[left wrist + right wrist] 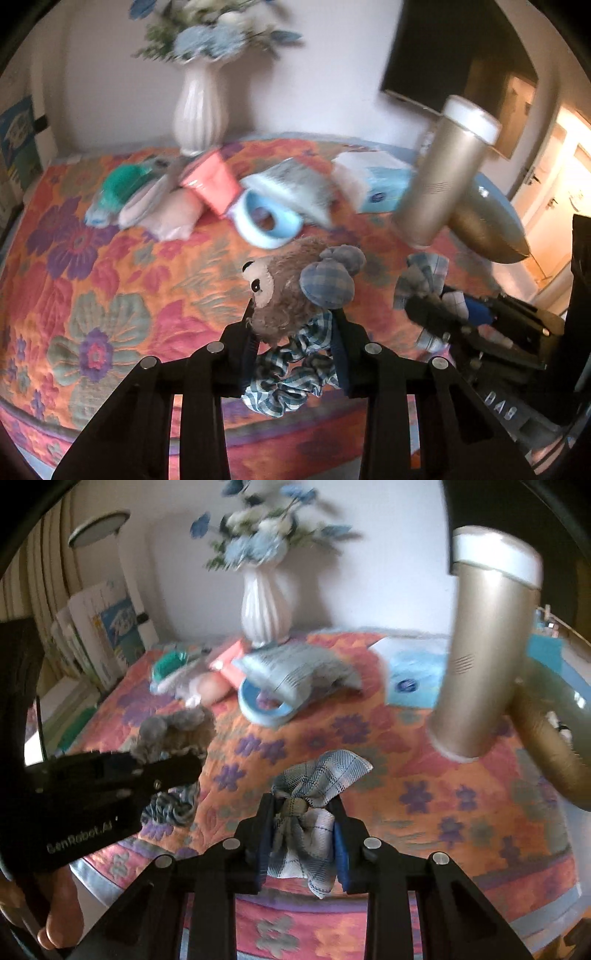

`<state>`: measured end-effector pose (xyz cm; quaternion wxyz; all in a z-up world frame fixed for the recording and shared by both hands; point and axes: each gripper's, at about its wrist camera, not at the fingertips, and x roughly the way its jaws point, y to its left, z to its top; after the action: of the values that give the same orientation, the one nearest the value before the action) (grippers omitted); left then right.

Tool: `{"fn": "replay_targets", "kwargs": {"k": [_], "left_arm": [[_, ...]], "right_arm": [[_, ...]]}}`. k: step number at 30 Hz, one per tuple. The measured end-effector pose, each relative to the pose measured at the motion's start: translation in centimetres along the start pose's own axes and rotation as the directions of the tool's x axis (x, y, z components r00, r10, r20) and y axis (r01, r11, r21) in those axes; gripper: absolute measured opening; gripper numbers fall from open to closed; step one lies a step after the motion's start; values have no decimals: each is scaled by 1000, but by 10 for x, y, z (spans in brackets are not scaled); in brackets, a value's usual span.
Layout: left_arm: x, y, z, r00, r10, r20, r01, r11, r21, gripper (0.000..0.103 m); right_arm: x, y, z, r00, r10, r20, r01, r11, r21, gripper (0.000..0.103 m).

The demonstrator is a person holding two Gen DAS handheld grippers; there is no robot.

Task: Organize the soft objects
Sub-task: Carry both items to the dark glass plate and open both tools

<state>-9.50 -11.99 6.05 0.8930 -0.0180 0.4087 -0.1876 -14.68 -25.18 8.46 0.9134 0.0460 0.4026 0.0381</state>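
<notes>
My left gripper is shut on a brown plush animal with blue plaid ears, held above the floral tablecloth. A ruffled blue plaid fabric hangs below the plush, between the fingers. My right gripper is shut on a blue-and-white plaid cloth tied at its middle by a band; the cloth fans out above and below the pads. In the right wrist view the left gripper is at the left with the plush in it. The left wrist view has the right gripper at the right.
At the back of the table stand a white vase of blue flowers, a gold hair dryer, a light blue ring, a pink packet and tissue packs. Books lean against the wall at the left.
</notes>
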Motion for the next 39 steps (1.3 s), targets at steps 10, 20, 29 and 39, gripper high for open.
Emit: {"fn": "replay_targets", "kwargs": {"k": [10, 20, 29, 39], "left_arm": [[-1, -78, 26, 986, -167, 30, 161, 976, 144, 31], [27, -191, 62, 945, -326, -13, 313, 894, 321, 31], [78, -266, 118, 952, -306, 18, 280, 892, 355, 32], [107, -285, 117, 946, -324, 3, 303, 887, 348, 85]], "right_arm": [[-70, -83, 7, 988, -117, 105, 98, 981, 169, 27], [-134, -195, 13, 939, -299, 169, 214, 894, 394, 27], [-121, -276, 66, 930, -344, 131, 241, 838, 490, 27], [-115, -340, 72, 949, -305, 76, 204, 780, 591, 66]]}}
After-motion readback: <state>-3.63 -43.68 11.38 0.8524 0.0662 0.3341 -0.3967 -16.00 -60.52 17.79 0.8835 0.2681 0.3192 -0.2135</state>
